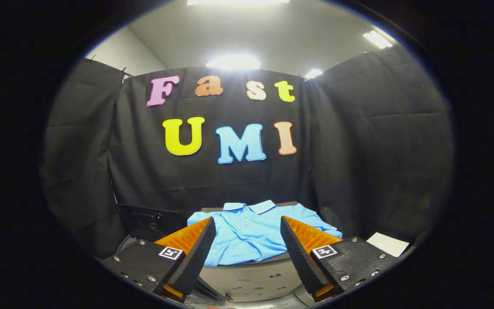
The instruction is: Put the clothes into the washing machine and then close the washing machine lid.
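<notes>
A light blue polo shirt was seen laid flat, collar toward the far side and hem toward the near side, so that its long axis ran near to far, straight along the line of the gripper. It was spread over a pale, rounded surface, judged to be the top of the washing machine, though whether this was its lid could not be told. The shirt's near edge hung slightly over the front rim of that surface.

The gripper was held with its 2 fingers spread wide apart, and nothing was pinched between them. The left finger and the right finger were seen one to each side of the shirt's near half, the cloth showing in the gap between them and just ahead of the tips. No contact with the cloth could be made out; the fingers seemed to sit a little above and nearer than it.

The coming move was judged to turn on that alignment: the shirt lay dead ahead and centred, so a short advance forward and down would be needed to bring cloth between the pads before a pinch. The task was judged to be at its start, with the shirt not yet lifted.

A dark object was seen to the left, and a white sheet to the right.
</notes>
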The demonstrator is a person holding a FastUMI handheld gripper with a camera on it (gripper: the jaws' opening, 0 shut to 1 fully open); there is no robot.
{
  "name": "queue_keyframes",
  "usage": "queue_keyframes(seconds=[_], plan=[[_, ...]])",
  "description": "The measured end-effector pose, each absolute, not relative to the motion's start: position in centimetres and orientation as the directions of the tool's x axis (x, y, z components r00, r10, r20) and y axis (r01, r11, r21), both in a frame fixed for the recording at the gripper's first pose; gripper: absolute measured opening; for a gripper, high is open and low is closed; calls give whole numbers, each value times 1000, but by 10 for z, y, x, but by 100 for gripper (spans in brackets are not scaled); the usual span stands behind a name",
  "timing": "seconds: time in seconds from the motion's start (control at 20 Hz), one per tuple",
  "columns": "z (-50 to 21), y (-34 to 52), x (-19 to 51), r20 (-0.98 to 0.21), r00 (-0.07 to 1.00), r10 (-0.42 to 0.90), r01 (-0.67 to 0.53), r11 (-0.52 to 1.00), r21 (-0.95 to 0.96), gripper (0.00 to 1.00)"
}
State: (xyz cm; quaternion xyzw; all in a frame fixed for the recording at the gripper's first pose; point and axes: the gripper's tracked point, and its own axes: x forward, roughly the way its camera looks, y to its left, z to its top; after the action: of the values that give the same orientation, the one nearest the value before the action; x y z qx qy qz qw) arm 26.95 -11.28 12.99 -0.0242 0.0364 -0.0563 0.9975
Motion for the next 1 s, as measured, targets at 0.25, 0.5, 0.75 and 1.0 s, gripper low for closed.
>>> queue_keyframes(seconds=[0.25, 0.5, 0.75, 1.0], plan=[[81, -131, 341, -242, 963, -116, 94, 990, -101, 94], [39, -124, 391, -390, 919, -59, 51, 998, -31, 94], [16, -125, 416, -499, 866, -43, 32, 999, -32, 94], [-3, -130, 426, -589, 808, -28, 24, 1000, -15, 94]])
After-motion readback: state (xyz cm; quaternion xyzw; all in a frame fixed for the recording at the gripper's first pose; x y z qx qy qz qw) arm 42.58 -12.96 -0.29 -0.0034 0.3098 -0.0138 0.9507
